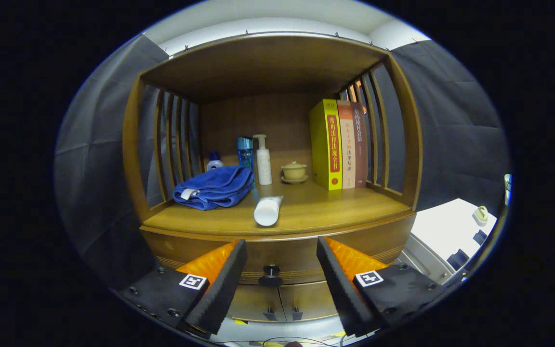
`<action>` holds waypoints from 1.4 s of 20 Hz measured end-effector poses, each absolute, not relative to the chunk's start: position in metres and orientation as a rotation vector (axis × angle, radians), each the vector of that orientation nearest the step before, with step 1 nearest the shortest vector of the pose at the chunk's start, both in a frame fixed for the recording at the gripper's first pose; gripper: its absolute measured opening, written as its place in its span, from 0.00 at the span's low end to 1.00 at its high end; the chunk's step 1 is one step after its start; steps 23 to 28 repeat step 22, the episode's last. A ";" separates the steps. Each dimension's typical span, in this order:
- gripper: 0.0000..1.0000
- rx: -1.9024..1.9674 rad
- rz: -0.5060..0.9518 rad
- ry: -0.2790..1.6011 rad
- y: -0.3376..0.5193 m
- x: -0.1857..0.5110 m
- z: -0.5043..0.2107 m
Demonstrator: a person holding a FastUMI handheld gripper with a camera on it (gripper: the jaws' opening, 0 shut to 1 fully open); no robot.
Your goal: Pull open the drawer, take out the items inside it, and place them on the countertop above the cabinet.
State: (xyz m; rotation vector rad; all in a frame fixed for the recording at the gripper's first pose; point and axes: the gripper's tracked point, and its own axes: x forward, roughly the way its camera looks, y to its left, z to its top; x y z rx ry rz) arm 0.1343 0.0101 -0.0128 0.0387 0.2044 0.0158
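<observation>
A wooden cabinet stands ahead, its drawer point(282, 255) closed under the countertop point(335, 212). The drawer's dark round knob point(271, 275) sits between my two fingers, a little beyond them. My gripper point(281, 250) is open with nothing held. On the countertop a white tube point(268, 210) lies near the front edge, cap toward me. A folded blue towel point(215, 187) rests to its left. What is inside the drawer is hidden.
At the back of the shelf stand a blue bottle point(245, 152), a white pump bottle point(263, 161), a small lidded cup point(294, 171) and three upright books point(337, 144). Two lower cabinet doors point(282, 303) sit beneath the drawer. A white table point(451, 231) is to the right.
</observation>
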 end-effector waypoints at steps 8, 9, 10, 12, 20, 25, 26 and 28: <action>0.97 0.029 0.014 0.128 0.016 0.069 0.034; 0.97 0.025 0.009 0.125 0.016 0.064 0.035; 0.97 0.020 0.008 0.118 0.017 0.059 0.036; 0.96 0.014 0.007 0.118 0.019 0.053 0.034; 0.96 0.021 0.016 0.103 0.024 0.047 0.040; 0.96 0.013 0.011 0.104 0.023 0.048 0.038; 0.96 0.013 0.011 0.104 0.023 0.048 0.038; 0.96 0.013 0.011 0.104 0.023 0.048 0.038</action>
